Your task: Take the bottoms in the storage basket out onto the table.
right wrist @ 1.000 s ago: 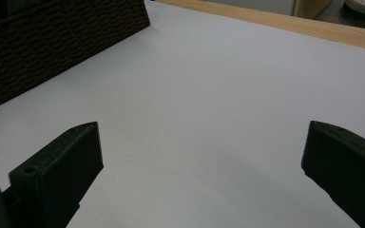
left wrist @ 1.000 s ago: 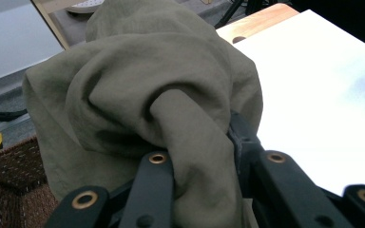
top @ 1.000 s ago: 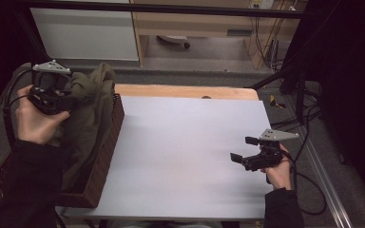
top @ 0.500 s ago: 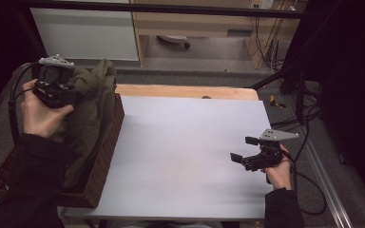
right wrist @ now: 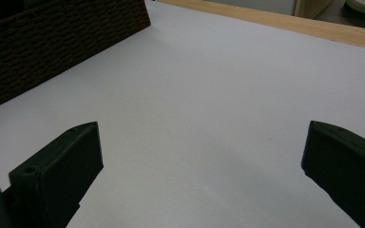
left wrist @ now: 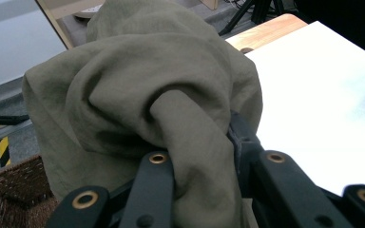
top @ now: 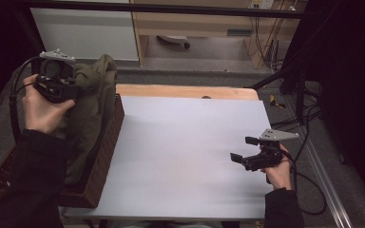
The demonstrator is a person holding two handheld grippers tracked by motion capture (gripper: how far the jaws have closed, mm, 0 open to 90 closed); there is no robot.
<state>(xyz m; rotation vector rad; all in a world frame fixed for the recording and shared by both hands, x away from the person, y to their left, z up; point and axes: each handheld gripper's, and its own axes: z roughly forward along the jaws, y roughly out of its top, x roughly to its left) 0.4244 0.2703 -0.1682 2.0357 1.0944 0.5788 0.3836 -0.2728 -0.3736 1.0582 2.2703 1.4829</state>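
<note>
An olive-green cloth (top: 92,102) is pinched by the left gripper (top: 57,80), which is held up at about ten o'clock in the high view, above the far end of a dark wicker basket (top: 105,156). In the left gripper view, a bunched fold of the cloth (left wrist: 142,99) is seen clamped between the closed fingers (left wrist: 157,185), the rest of it ballooning up beyond them. Most of the cloth is draped down into the basket, which is set along the nine o'clock edge of the white counter (top: 185,147). The right gripper (top: 247,152) is held low over the counter at about four o'clock, well apart from the basket. Its fingers (right wrist: 59,161) are spread wide, with nothing between them, and bare counter (right wrist: 209,118) is seen past them. A strip of wood (top: 185,91) is seen along the twelve o'clock edge of the counter.
</note>
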